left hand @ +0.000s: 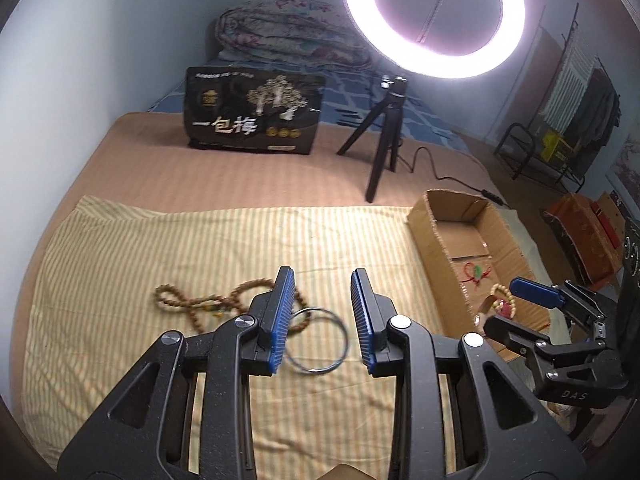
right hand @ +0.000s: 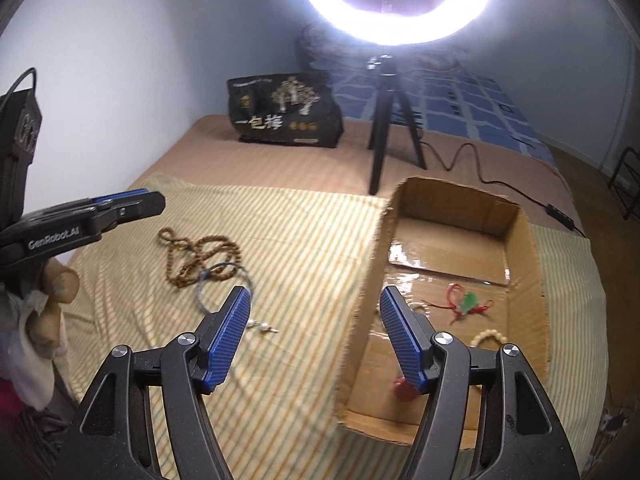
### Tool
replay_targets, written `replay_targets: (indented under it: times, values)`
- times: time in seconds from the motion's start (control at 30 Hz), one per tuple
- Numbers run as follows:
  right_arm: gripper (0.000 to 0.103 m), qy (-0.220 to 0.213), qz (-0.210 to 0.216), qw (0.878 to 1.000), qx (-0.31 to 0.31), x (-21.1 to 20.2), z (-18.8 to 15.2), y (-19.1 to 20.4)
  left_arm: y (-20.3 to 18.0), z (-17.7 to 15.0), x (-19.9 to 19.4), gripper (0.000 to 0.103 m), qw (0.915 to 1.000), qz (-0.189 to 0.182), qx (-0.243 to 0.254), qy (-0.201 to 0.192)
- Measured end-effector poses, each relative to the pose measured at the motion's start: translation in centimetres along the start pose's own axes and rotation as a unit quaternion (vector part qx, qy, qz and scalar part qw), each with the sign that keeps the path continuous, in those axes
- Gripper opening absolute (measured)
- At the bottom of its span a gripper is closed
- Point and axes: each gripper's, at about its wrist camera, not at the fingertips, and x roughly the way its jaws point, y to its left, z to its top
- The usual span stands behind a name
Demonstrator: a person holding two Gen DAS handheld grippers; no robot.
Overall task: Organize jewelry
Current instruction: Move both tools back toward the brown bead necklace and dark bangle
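Observation:
A brown wooden bead necklace (left hand: 200,302) (right hand: 200,254) lies on the striped yellow cloth (left hand: 160,240). A thin silver wire necklace (left hand: 320,338) (right hand: 224,286) lies beside it. My left gripper (left hand: 324,316) is open and empty, hovering over the silver ring. My right gripper (right hand: 314,334) (left hand: 508,300) is open and empty, straddling the near left wall of the cardboard box (right hand: 520,224) (left hand: 432,248). Inside the box lie a red cord with a green pendant (right hand: 466,302) (left hand: 476,272) and a pale bead bracelet with a red tassel (right hand: 486,336) (left hand: 502,298).
A ring light on a black tripod (left hand: 384,136) (right hand: 388,128) stands behind the cloth, its cable (right hand: 500,184) trailing right. A black snack bag (left hand: 252,116) (right hand: 284,114) stands at the back. A folded quilt (left hand: 288,32) lies further behind.

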Motion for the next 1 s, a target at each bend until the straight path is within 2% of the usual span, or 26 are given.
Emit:
replay_targets:
  times: [0.43,0.83,0.9,0.93,1.0]
  values:
    - [0.067,0.042,0.040,0.997,-0.043,2.6,-1.6,3.9,6.3,-1.0,0.6,0.029,0.9987,0.028,-0.031,0.029]
    - [0.066,0.088,0.056,0.991,-0.086,5.8,-3.9,6.2,8.4,-2.8,3.2,0.029,0.9967,0.028,-0.020,0.073]
    - [0.060,0.092,0.050,0.991,-0.087,6.2,-4.0,6.2,8.7,-2.8,3.6,0.029,0.9964,0.028,-0.023,0.077]
    - [0.051,0.097,0.047,0.990,-0.088,6.6,-4.0,6.2,8.9,-2.9,3.7,0.029,0.9963,0.028,-0.023,0.078]
    - [0.047,0.104,0.044,0.990,-0.090,7.2,-3.9,6.1,9.0,-2.9,4.0,0.029,0.9961,0.029,-0.022,0.080]
